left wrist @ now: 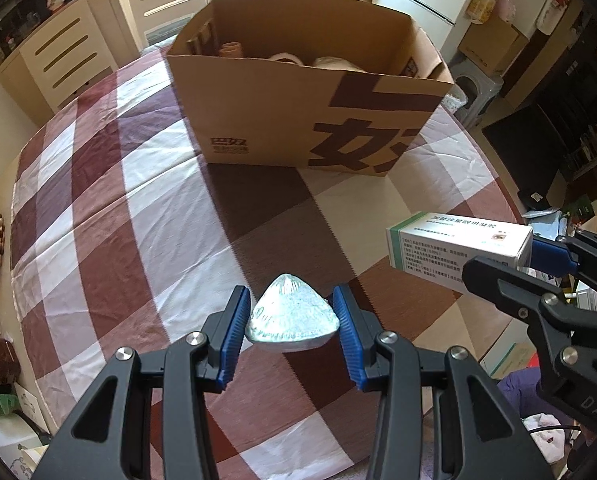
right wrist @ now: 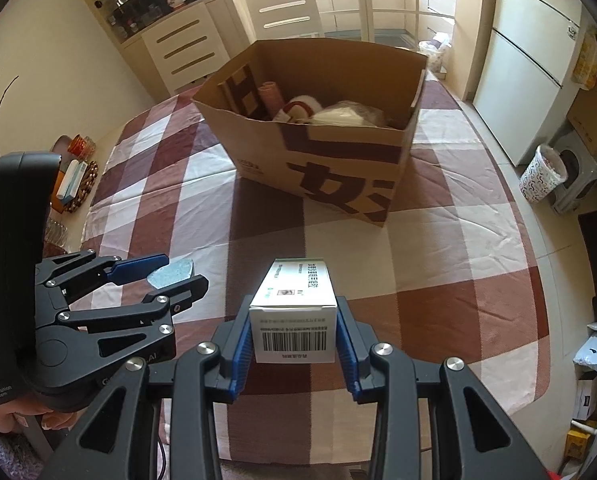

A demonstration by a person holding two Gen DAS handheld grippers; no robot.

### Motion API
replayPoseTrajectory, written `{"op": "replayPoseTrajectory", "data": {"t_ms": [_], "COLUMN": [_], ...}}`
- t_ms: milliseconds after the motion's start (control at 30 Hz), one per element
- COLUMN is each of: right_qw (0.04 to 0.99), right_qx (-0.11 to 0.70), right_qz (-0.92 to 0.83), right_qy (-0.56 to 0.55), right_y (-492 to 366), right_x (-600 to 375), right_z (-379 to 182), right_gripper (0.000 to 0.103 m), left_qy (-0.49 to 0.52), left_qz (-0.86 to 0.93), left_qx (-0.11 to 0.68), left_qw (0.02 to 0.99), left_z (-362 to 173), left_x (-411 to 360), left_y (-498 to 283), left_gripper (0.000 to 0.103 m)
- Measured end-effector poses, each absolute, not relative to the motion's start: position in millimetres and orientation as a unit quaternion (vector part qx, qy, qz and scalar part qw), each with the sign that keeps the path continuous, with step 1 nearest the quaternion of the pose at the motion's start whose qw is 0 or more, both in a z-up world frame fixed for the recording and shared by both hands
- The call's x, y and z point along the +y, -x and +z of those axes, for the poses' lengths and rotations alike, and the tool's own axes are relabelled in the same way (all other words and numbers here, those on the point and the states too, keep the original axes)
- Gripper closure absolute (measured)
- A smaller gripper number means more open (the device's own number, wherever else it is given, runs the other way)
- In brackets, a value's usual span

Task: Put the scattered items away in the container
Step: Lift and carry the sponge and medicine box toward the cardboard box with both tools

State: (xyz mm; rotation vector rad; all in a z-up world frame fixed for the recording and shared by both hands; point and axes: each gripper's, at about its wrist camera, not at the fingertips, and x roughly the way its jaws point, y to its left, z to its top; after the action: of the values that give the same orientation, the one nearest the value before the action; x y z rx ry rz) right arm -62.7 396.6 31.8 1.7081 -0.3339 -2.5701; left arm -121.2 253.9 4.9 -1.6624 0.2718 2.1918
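The table [right wrist: 178, 184], under a brown-and-white checked cloth, carries the open cardboard box [left wrist: 298, 120] at its far side, already holding a few things (a roll and some pale bundles, hard to name). Nothing else loose shows on the cloth between the tongs and the box.

The right tongs [right wrist: 294, 332] are pinching a white medicine carton [right wrist: 294, 312] across its barcoded end, well short of the box and raised off the cloth. It looks light and stiff, but thin card dents, so the hold across the narrow faces near the end suits it; a hard squeeze would likely crush it.

The left tongs [left wrist: 294, 320] are pinching a small foil-wrapped triangular packet [left wrist: 292, 320] by its two lower corners, also clear of the cloth. Foil is slick and crumples, and the tapering shape could squirt forward out of the pads, so a grip low on the broad base seems safest.
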Motion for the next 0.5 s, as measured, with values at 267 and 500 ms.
{"op": "replayPoseTrajectory", "data": {"t_ms": [267,500], "right_qw": [0.005,-0.008], "right_qx": [-0.116,-0.122], "right_qz": [-0.827,-0.826], "right_qy": [-0.55,-0.551], "right_y": [60,60], "right_x": [415,429], "right_z": [30,28], "right_gripper": [0.066,0.066], "left_qy": [0.59,0.589], "left_qz": [0.774,0.771], "left_qx": [0.107,0.117], "left_qw": [0.202,0.214], "left_z": [3,2], "left_x": [275,290], "left_y": [125,128], "left_gripper": [0.059,0.059]}}
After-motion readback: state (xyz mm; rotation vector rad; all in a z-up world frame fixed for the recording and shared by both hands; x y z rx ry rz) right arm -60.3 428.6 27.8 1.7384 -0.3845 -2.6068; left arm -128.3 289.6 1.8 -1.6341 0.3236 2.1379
